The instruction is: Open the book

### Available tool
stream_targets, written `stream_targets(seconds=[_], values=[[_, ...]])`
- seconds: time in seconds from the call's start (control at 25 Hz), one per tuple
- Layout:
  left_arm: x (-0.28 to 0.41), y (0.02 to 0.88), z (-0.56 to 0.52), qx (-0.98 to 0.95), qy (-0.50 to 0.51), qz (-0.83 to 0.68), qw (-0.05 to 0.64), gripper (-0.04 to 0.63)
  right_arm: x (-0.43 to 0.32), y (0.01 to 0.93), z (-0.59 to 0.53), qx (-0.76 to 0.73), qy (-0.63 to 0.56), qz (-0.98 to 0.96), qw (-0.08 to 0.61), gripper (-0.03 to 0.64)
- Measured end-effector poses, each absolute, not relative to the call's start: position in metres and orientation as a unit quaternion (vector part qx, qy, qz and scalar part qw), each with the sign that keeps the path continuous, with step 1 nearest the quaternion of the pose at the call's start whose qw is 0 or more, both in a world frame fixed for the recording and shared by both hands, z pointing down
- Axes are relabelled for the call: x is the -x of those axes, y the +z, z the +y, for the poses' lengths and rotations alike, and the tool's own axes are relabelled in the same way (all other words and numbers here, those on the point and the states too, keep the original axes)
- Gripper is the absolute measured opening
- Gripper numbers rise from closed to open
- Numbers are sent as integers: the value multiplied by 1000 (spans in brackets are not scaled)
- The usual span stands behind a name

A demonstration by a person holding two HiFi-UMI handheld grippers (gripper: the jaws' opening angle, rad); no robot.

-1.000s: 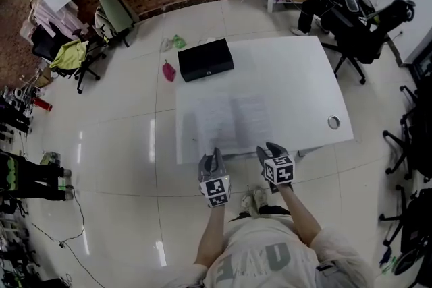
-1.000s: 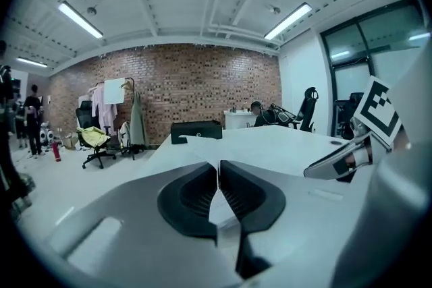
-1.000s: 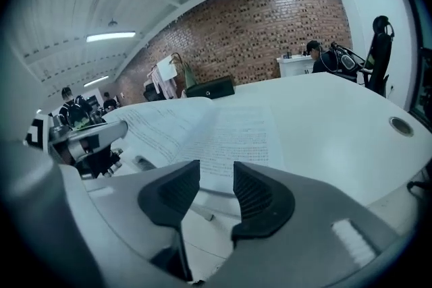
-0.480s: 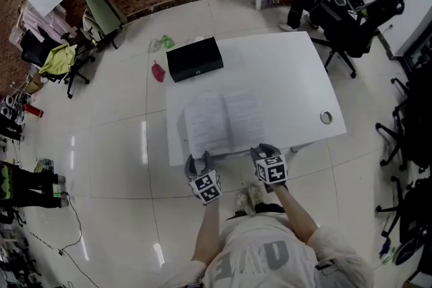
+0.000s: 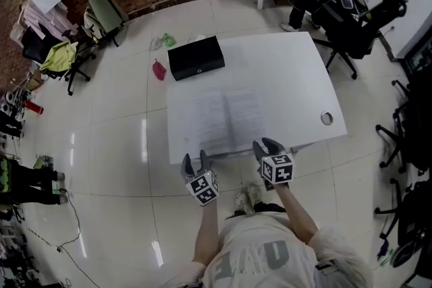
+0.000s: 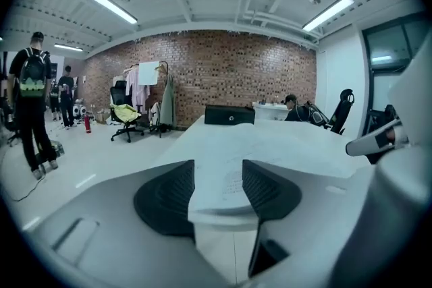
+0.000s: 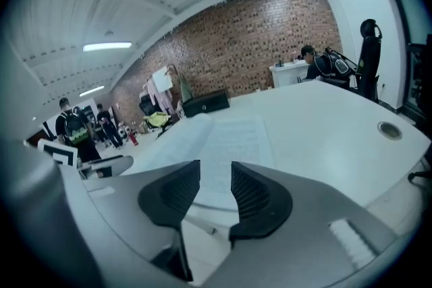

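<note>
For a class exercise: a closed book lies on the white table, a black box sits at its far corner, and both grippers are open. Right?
No: the head view shows the book open, pages spread. The black box sits at the far corner of the white table; the left gripper, whose jaws have just been opening, and the right gripper are open, gripping nothing.

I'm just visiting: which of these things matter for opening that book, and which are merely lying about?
Part of the job: the book, already lying open on the table; the left gripper, jaws just opened, gripping nothing; the right gripper, open too.
Just lying about: the black box, the office chair, the clothes rack.
</note>
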State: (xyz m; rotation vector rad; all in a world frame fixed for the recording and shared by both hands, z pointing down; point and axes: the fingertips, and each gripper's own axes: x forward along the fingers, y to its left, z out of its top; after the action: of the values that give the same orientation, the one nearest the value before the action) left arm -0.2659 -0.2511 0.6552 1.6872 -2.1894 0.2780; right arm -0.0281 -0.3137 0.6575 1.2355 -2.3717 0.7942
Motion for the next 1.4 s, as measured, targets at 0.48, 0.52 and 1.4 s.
stream_targets(seconds=[0.48, 0.52, 1.4], values=[[232, 478, -268, -695, -54, -716, 30, 15, -7, 466, -329, -483, 197, -851, -67, 5], [233, 469, -266, -697, -54, -715, 26, 15, -6, 460, -324, -485, 192, -850, -72, 5], [143, 425, -21, -721, -64, -689, -28, 17, -52, 431, -45, -435, 93, -894, -52, 5]])
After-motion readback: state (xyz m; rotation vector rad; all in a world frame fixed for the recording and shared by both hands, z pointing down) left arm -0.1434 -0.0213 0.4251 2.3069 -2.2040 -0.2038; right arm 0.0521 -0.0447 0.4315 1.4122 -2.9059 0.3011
